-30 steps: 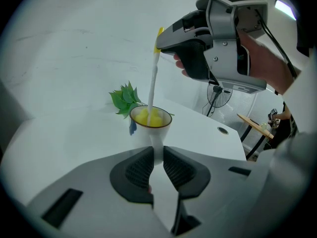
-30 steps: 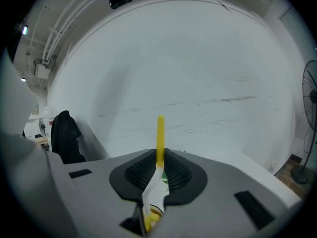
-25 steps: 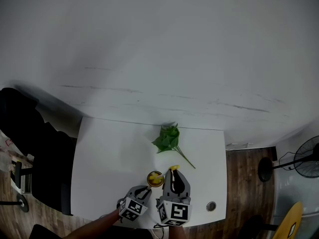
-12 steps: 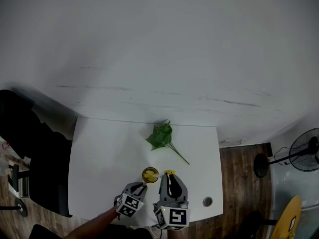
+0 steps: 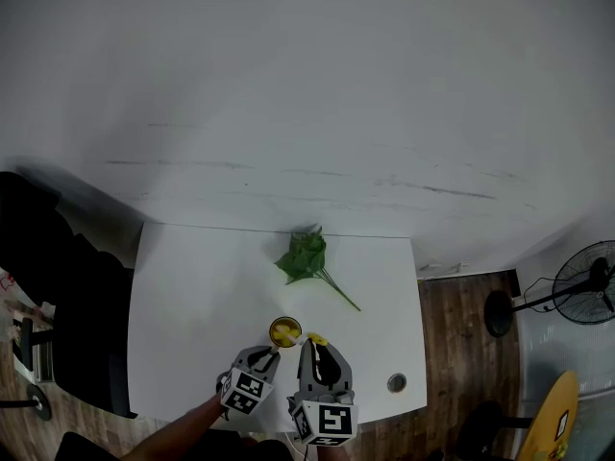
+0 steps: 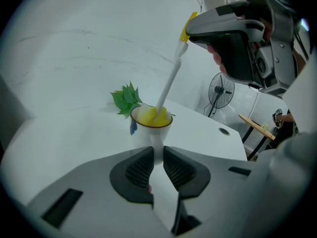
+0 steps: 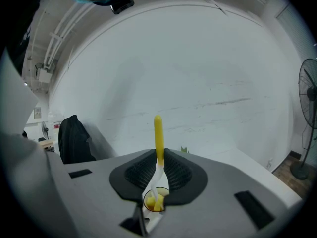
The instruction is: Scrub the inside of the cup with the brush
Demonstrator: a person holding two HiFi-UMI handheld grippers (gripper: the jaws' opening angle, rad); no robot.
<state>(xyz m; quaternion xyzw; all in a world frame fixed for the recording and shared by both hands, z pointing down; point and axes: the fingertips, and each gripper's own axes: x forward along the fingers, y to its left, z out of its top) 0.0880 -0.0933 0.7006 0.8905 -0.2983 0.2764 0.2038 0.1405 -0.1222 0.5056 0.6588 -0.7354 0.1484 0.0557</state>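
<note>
- the brush [image 6: 169, 81] handle had swung: 1 s ago in the head view its yellow end stood beyond the cup [image 6: 150, 131] and to the right. now it lay to the right and a bit nearer to the person.
- the yellow head stayed down inside the cup all this time, so i judged this as a scrub stroke along the inner wall. the task was under way, and i could not tell how clean the cup was.
- the right tongs [image 7: 158, 155] were closed tight on the brush handle, approx. where the white stem turned yellow. the stem leaned down into the cup.
- the left tongs [image 6: 157, 150] were almost closed, pinching a white part low on the cup, prob. the handle. the gap did not change, and this kept the cup steady.
- the cup stood upright on the worktop [image 5: 192, 296], just in front of both tongs, near the front edge and well apart from the green sprig [image 5: 304, 257] behind it.
- vs. the earlier frame: cup, sprig and worktop all sat higher and more to the left in the head view, w/ about the same spacing. so i think the head camera moved, not the cup.
</note>
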